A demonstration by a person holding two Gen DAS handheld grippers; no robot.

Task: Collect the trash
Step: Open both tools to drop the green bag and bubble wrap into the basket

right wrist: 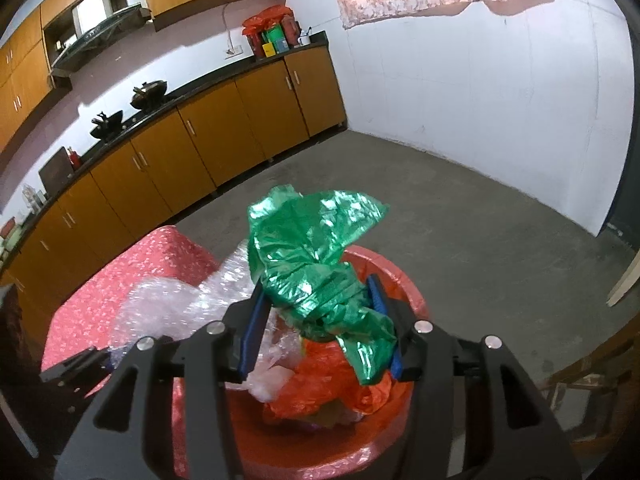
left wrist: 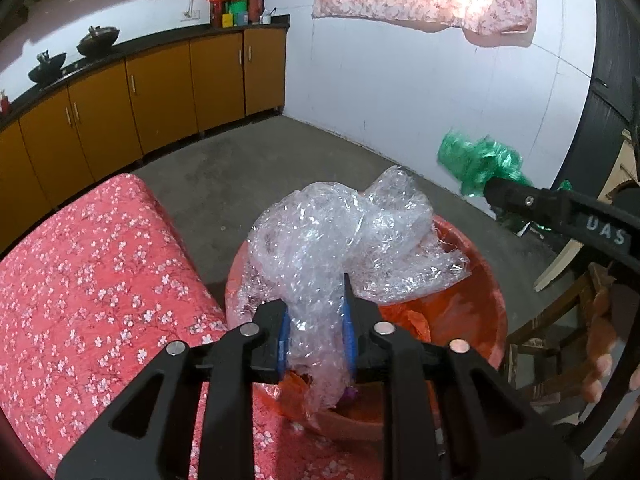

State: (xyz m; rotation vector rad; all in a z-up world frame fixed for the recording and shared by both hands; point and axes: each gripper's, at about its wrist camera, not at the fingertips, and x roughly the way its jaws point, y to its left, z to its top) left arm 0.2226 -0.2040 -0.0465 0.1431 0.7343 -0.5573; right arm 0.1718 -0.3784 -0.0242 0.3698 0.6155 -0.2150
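Pinching bubble wrap [left wrist: 320, 248], left gripper [left wrist: 316, 328]; right gripper [right wrist: 316, 320] clamps green foil [right wrist: 312, 264] over red basin [right wrist: 400, 276].

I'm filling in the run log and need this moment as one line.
left gripper: shut on bubble wrap | right gripper: shut on green foil wrapper | both over red basin | basin holds orange plastic bag

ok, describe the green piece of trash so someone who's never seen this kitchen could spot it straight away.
Start at the round red plastic tub beside the pink floral-covered table. Just above the tub, the right gripper is shut on a crumpled shiny green plastic bag. Its neighbours are clear bubble wrap in the left gripper and orange plastic inside the tub; only this one is green.
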